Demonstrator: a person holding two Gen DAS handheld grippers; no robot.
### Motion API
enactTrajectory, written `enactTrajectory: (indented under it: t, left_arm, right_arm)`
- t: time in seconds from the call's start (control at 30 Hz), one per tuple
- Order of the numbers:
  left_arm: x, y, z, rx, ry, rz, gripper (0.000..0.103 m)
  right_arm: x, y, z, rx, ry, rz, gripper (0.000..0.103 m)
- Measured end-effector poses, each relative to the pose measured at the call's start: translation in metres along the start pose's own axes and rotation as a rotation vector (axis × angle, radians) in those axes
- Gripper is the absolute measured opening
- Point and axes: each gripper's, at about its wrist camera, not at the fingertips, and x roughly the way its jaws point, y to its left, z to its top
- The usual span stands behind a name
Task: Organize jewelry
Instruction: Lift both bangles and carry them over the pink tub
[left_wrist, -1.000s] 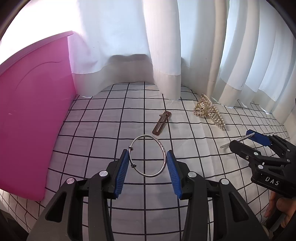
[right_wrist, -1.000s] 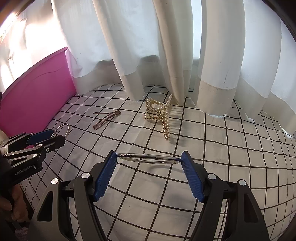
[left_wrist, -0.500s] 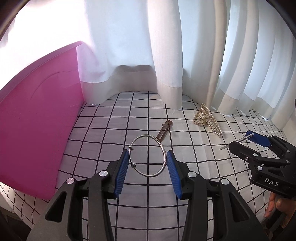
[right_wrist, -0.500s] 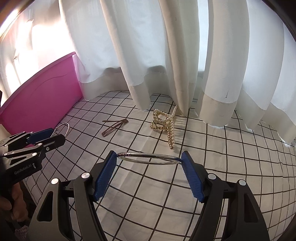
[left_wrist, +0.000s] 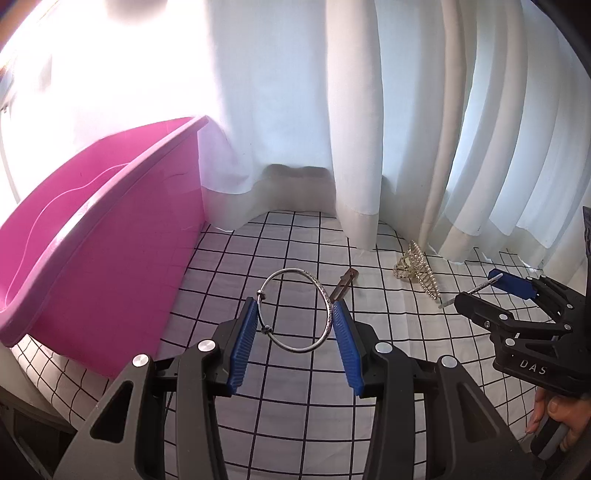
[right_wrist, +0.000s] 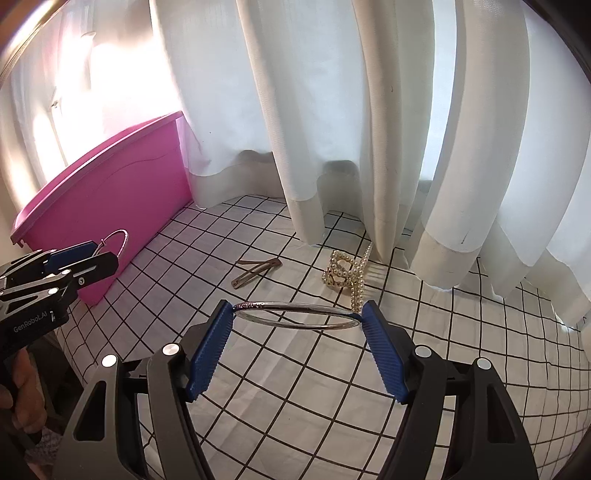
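Ribbed blue jaws pinch thin round silver bangle beside glossy pink bin.

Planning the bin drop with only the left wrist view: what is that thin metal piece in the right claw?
Observer: A plain silver bangle, a full ring lying flat and spanning the right claw from pad to pad.
Operator: The beaded bangle in my left claw hides the brown hair clip. Is it free?
Observer: Yes, the brown hair clip lies alone on the checked cloth.
Operator: And the sparkly clip?
Observer: That pearl clip is pearl-studded and lies apart from the brown one.
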Motion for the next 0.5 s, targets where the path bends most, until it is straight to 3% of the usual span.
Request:
enactTrajectory:
  t: [0.5]
  left_arm:
    - [-0.052,0.017,0.034,-0.034,-0.085,0.043,0.041]
  right_arm:
    - [-0.029,0.033,0.048,-0.085,-0.064,0.041,0.069]
